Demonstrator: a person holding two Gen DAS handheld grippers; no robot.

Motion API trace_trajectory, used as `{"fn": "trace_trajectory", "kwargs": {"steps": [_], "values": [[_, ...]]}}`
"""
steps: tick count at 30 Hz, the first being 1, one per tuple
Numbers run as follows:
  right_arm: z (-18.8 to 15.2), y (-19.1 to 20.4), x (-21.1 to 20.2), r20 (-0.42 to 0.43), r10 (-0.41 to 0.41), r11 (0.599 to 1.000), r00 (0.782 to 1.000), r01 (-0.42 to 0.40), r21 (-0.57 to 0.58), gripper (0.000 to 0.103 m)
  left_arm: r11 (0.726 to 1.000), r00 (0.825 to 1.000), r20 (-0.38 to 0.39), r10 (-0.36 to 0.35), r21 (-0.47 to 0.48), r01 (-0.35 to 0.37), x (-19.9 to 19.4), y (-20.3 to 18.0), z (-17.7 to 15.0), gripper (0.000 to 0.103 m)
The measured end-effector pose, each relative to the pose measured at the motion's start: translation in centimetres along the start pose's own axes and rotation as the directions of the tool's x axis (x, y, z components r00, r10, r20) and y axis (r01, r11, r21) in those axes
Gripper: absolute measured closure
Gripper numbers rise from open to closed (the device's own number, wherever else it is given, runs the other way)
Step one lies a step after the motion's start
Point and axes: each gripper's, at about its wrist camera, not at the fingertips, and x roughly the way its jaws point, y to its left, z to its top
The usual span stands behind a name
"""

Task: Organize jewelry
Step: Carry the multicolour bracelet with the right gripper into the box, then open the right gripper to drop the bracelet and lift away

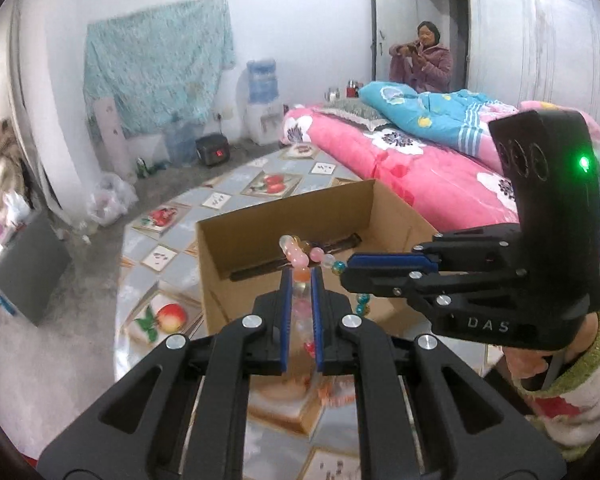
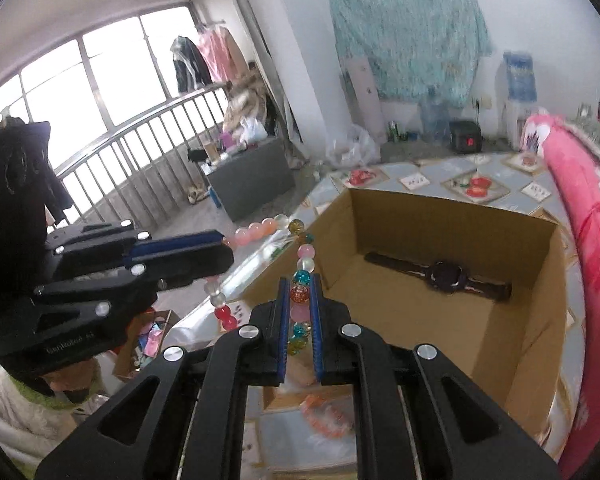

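A bracelet of pink, clear, teal and red glass beads (image 1: 300,256) is held in the air by both grippers, just above the near rim of an open cardboard box (image 1: 260,224). My left gripper (image 1: 301,276) is shut on one stretch of beads. My right gripper (image 2: 300,284) is shut on another stretch of the beaded bracelet (image 2: 304,258); in the left wrist view it (image 1: 346,272) comes in from the right. In the right wrist view the left gripper (image 2: 226,246) comes in from the left. A dark wristwatch (image 2: 444,276) lies flat inside the box (image 2: 532,280).
The box stands on a table with a fruit-pattern cover (image 1: 164,256). A bed with a pink blanket (image 1: 400,160) runs along the right. A person (image 1: 428,60) sits beyond it. Orange beads (image 2: 324,416) lie on the table below my right gripper.
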Motion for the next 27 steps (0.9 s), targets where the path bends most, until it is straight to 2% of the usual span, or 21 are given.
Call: {"fn": "trace_trajectory", "kwargs": {"steps": [4,7,11,14,17,18,21,25,27], "values": [[3.0,-4.1,4.4,-0.138,0.023,0.997,0.99,-0.013,0.075,0.093,1.0,0.995,-0.099,0.0,-0.028,-0.003,5.8,2.2,1.8,0.095],[3.8,-6.2,8.6,-0.254,0.034,0.993,0.967,-0.004,0.116,0.093,1.0,0.982,-0.191,0.002,-0.03,-0.008,10.1,3.4,1.8,0.095],[3.8,-8.1,13.5,-0.393,0.04,0.988,0.919,0.021,0.15,0.093,0.999,0.946,-0.324,0.002,-0.048,-0.019,15.1,4.9,0.7,0.095],[3.4,-8.9,16.6,-0.475,0.034,0.987,0.879,0.045,0.154,0.093,0.999,0.922,-0.387,0.026,-0.029,-0.04,17.2,5.1,0.2,0.095],[3.1,-9.6,18.9,-0.528,0.056,0.983,0.847,0.047,0.179,0.093,0.998,0.91,-0.41,0.062,0.006,-0.066,17.9,5.1,0.0,0.094],[3.2,-9.9,19.3,-0.534,0.059,0.981,0.843,0.05,0.186,0.093,0.997,0.91,-0.41,0.069,0.013,-0.07,17.9,5.0,0.0,0.094],[3.2,-10.1,19.6,-0.523,0.062,0.98,0.85,0.047,0.194,0.092,0.997,0.918,-0.389,0.074,0.006,-0.078,17.2,5.2,0.0,0.094],[3.9,-10.3,17.9,-0.469,0.06,0.977,0.881,0.044,0.209,0.092,0.995,0.935,-0.344,0.087,-0.024,-0.101,16.0,6.0,0.2,0.094],[4.5,-10.3,16.7,-0.435,0.063,0.976,0.898,0.037,0.217,0.092,0.994,0.949,-0.307,0.075,-0.049,-0.094,14.8,6.3,0.3,0.094]]}}
